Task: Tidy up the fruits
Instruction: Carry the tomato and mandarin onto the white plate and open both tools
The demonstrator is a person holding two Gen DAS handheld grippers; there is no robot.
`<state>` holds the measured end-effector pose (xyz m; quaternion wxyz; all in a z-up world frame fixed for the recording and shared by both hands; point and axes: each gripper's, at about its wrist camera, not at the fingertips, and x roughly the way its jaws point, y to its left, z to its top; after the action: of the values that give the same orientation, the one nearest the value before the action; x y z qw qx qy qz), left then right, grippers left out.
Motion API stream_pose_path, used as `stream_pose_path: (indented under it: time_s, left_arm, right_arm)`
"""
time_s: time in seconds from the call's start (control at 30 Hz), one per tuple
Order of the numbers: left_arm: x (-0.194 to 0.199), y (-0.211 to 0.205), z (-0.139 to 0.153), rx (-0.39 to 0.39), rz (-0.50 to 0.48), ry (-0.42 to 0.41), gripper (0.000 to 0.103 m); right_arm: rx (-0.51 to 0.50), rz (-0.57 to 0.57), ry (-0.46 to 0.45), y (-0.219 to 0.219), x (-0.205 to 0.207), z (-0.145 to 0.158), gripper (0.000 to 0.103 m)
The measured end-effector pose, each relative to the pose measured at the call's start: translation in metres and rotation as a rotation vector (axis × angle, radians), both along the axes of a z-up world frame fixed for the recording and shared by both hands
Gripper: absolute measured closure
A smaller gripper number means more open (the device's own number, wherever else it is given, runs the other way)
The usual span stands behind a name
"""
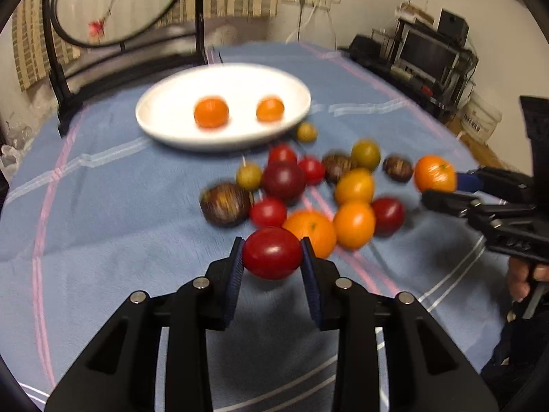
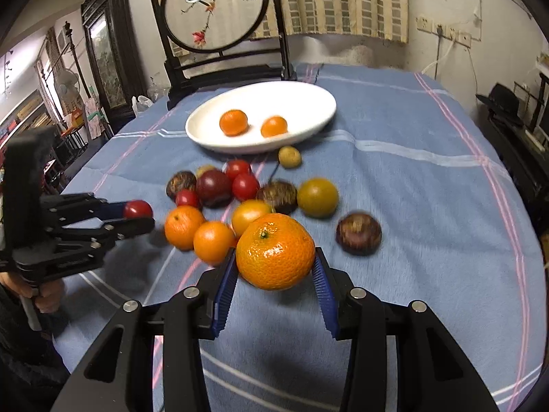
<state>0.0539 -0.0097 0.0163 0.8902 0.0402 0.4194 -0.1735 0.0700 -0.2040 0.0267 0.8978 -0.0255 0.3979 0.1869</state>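
My left gripper (image 1: 272,253) is shut on a red tomato (image 1: 272,253), held just above the blue cloth; the right wrist view shows that gripper (image 2: 139,215) at the left with the tomato (image 2: 138,208) in it. A mandarin (image 2: 275,251) sits between the pads of my right gripper (image 2: 275,261), which is shut on it and lifted off the cloth; in the left wrist view it is the mandarin (image 1: 435,173) at the right. A white plate (image 2: 308,103) farther back carries two mandarins (image 2: 233,122). Several loose fruits (image 2: 219,189) lie in a heap between the plate and the grippers.
A dark wooden stand with a round embroidered screen (image 2: 212,7) rises at the table's far edge behind the plate. A dark purple fruit (image 2: 358,233) lies apart at the right. Shelves with equipment (image 1: 429,51) stand beyond the table. A hand (image 2: 44,295) holds the left gripper's handle.
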Motion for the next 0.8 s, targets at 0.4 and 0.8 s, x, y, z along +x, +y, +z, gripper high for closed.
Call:
stream_pose_path:
  time_s: [0.4, 0.8]
  left_arm:
    - [0.125, 0.013, 0.030, -0.083, 0.232, -0.016, 0.071]
    - [0.171, 0.018, -0.009, -0.068, 0.292, 0.042, 0.065]
  right_arm:
    - [-0.002, 0.057, -0.022, 0.066, 0.102, 0.028, 0.059]
    - [-0.055, 0.055, 0.055, 0.087, 0.147, -0.009, 0.048]
